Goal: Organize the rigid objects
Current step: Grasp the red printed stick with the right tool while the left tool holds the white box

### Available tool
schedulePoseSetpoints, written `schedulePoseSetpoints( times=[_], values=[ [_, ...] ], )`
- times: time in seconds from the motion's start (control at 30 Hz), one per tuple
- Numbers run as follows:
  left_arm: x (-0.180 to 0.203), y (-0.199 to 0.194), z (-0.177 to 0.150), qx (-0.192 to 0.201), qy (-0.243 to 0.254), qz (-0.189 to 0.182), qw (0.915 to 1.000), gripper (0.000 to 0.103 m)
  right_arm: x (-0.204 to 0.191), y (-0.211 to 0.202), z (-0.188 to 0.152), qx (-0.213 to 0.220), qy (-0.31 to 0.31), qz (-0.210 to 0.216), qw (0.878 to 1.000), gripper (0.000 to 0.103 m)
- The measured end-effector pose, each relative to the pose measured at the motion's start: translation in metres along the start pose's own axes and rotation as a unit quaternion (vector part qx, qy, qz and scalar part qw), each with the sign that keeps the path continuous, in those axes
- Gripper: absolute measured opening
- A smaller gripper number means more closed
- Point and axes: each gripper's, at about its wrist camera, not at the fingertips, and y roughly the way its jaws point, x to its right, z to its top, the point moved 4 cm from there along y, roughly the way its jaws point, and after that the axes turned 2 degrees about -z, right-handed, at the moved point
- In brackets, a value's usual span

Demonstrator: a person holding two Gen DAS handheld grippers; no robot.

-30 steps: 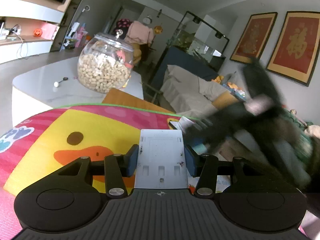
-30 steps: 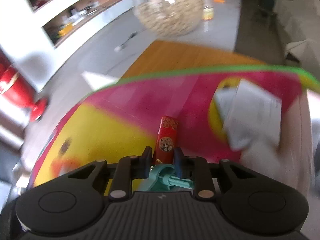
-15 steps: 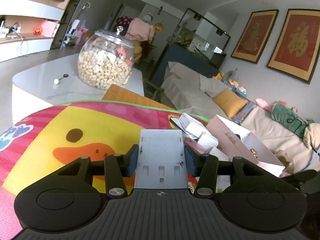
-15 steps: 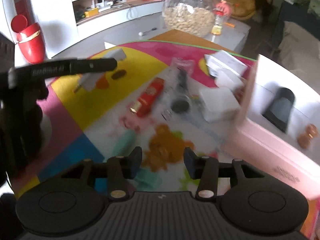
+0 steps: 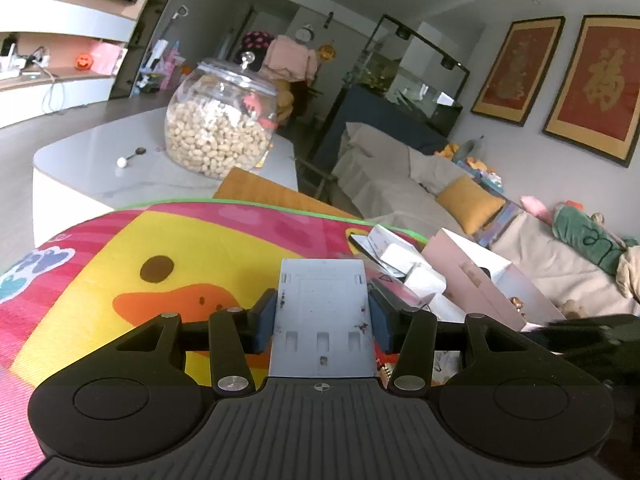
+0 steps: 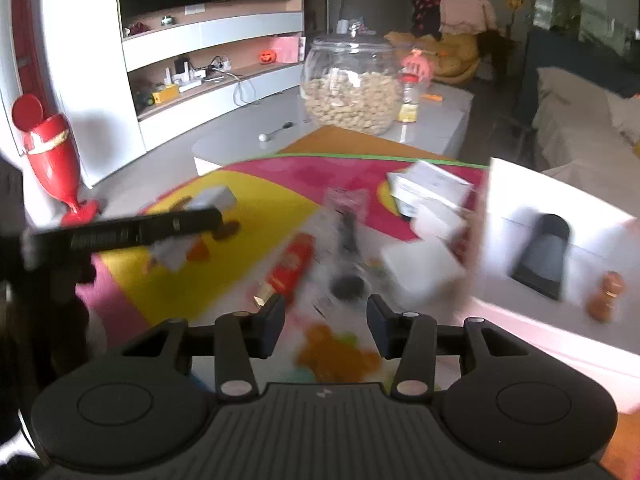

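Note:
In the left wrist view my left gripper [image 5: 322, 312] is shut on a flat grey plastic plate [image 5: 322, 320], held above the duck-print play mat [image 5: 160, 240]. The right wrist view is blurred. There my right gripper [image 6: 326, 316] stands open with nothing between its fingers, above a red box [image 6: 288, 268] and a black item in clear wrapping [image 6: 348, 248]. A white box [image 6: 420, 276] lies to their right. The left gripper [image 6: 120, 236] also shows at the left, still holding the grey plate [image 6: 212, 198].
An open pink-and-white box [image 6: 560, 200] at the right holds a black object [image 6: 544, 252] and a small brown figure [image 6: 608, 292]. More white boxes [image 6: 428, 188] lie at the mat's far edge. A glass jar of peanuts [image 6: 352, 92] stands on the low table behind.
My right gripper let go of a teal item, opened, and swung back from beside the red box. The left gripper kept still with the grey plate.

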Motion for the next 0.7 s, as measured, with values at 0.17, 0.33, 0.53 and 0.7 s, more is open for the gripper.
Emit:
schedulePoseSetpoints(
  times=[0.17,0.33,0.53,0.7],
  values=[
    [-0.002,-0.001,0.001,0.003,-0.007,-0.004,1.0000,0.053,-0.018,0.043,0.013,-0.044,0.020,0.053,0.997,0.033],
    [-0.002,-0.002,0.001,0.003,-0.009,-0.005,0.9999,0.053,-0.023,0.076,0.021,-0.040,0.016,0.018,0.999,0.032],
    [0.001,-0.002,0.001,0.005,-0.002,-0.006,1.0000,0.053,-0.031,0.063,0.014,-0.040,-0.018,0.011,0.999,0.022],
    [0.016,-0.005,-0.004,-0.009,0.030,-0.018,0.9994,0.053,-0.011,0.005,-0.008,-0.009,0.016,0.007,1.000,0.022]
  ],
)
